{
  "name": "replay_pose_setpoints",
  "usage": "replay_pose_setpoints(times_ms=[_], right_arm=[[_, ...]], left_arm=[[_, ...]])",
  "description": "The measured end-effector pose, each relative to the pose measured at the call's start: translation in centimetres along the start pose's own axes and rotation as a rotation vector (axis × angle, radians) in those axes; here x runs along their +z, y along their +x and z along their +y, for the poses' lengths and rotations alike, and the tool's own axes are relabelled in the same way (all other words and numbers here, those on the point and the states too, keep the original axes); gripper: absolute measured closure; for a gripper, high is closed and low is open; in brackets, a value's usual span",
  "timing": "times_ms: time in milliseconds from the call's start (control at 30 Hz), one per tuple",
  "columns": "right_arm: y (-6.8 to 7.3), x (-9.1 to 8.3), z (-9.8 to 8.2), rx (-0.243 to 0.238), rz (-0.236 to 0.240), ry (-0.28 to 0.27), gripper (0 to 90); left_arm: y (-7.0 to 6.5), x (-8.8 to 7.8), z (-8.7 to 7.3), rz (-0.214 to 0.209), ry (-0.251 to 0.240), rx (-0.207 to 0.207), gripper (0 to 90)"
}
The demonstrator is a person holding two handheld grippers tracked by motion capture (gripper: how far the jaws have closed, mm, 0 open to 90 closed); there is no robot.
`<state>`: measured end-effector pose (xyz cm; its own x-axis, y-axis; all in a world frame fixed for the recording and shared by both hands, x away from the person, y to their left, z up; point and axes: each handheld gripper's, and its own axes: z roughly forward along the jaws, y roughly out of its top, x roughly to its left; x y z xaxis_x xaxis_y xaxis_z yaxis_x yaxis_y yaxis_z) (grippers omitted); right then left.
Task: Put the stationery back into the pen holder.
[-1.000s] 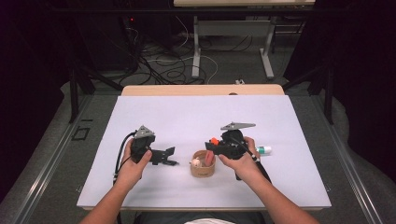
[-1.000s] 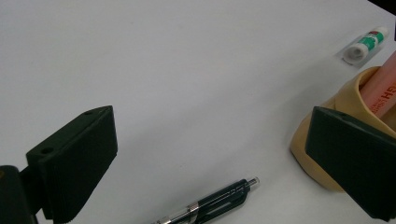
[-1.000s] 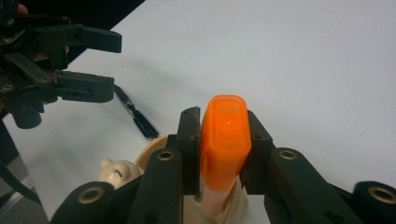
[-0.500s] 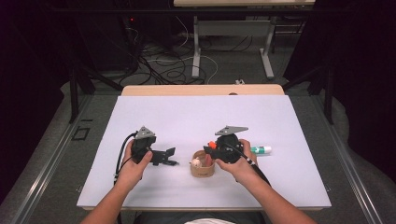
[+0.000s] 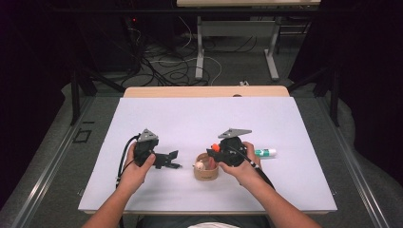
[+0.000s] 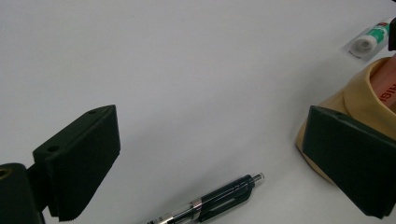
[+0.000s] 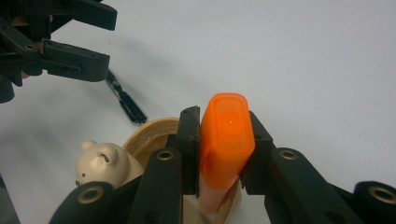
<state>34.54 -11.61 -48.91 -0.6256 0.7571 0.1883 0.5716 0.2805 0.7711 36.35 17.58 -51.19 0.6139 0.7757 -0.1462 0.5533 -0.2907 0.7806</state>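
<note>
My right gripper (image 7: pixel 225 122) is shut on an orange-capped marker (image 7: pixel 227 135), which stands upright with its pale lower end inside a tan cup (image 7: pixel 149 129). A small cream bear figure (image 7: pixel 100 163) sits at the cup's rim. From above, the right gripper (image 5: pixel 216 149) hovers over the cup (image 5: pixel 206 172). My left gripper (image 6: pixel 212 121) stands open just above the table, its jaws wide on either side of a dark pen (image 6: pixel 215 198) that lies flat, untouched. The cup (image 6: pixel 362 100) is beside its right jaw. The left gripper (image 5: pixel 167 159) is left of the cup.
A white glue stick with a green band (image 5: pixel 265 152) lies to the right of the right hand. The white table sheet (image 5: pixel 199 118) reaches far back. The pen (image 7: pixel 123 100) lies between the left gripper (image 7: pixel 70 37) and the cup.
My right gripper has shifted slightly left and down over the cup with the orange marker, uncovering more of the glue stick. The left gripper has stayed put.
</note>
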Motion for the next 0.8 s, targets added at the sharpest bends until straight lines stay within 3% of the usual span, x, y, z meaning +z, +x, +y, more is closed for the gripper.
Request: replay_pose_setpoints(times_ms=[233,267,433,800], right_arm=[[0.24,0.25,0.45,-0.015,-0.001,0.013,74.3],[0.31,0.13,0.52,-0.012,-0.006,0.035,74.3],[0.22,0.20,0.53,-0.027,-0.008,0.026,73.7],[0.15,-0.12,0.75,-0.026,0.015,-0.017,58.9]], left_arm=[[-0.01,0.03,0.00,0.003,0.010,0.005,4.4],[0.01,0.03,0.00,0.003,0.009,0.005,4.5],[0.08,0.00,-0.01,0.006,0.007,0.002,4.5],[0.11,-0.02,-0.02,0.005,0.017,0.005,4.5]])
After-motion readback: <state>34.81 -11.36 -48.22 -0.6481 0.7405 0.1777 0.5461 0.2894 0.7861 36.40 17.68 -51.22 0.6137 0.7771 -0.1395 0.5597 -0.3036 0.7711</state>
